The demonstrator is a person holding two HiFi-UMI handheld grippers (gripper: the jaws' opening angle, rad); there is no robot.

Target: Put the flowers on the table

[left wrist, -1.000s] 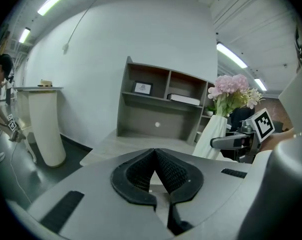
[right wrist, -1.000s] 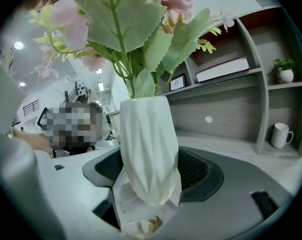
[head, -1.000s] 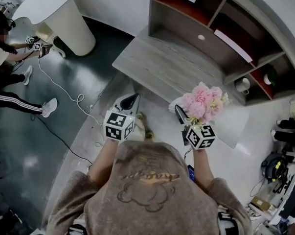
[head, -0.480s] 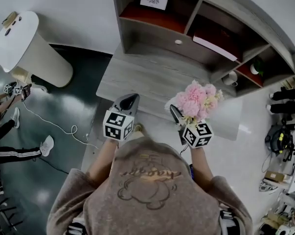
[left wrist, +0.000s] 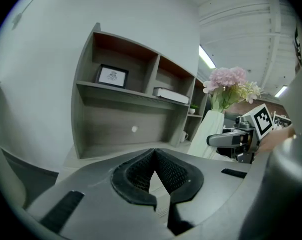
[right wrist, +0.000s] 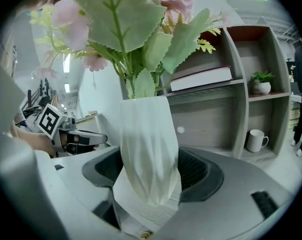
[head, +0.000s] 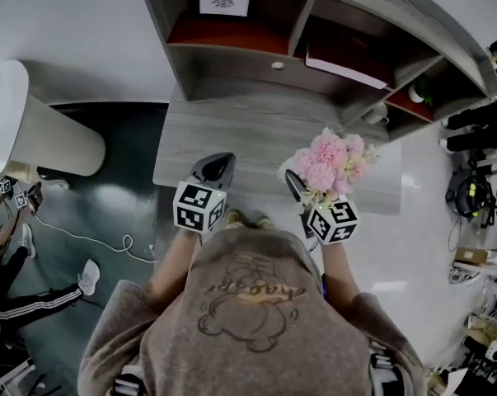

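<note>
The flowers (head: 335, 162), pink blooms with green leaves, stood in a white ribbed vase (right wrist: 148, 154). The vase was off the table, held upright just right of the middle of the head view. The right gripper (head: 302, 192) had it by the lower body, its jaws closed against the two sides. The vase filled the gap between the pads in the right gripper view.

The left gripper (left wrist: 155, 166) sat to the left at about the same height. Its jaws were drawn together at the tips with nothing between them.

By my reading, the step in hand was the carry. The vase hung over the near edge of the grey wooden table (head: 248, 139) and was not yet set down. The next move would call for reaching forward over a bare part of the top. The vase would then need lowering upright until its base rested, and only then should the jaws part. Letting go early or at a tilt could tip it, since the blooms made it top-heavy.

At the top of the head view, a shelf unit (head: 314, 15) stood at the back of the table. Its upper left compartment held a framed picture (head: 224, 1), and the one beside it held a flat book (head: 347, 64). At the right end, a small potted plant (head: 419, 93) sat on a shelf, with a white mug (head: 378, 114) in the space below it.
</note>
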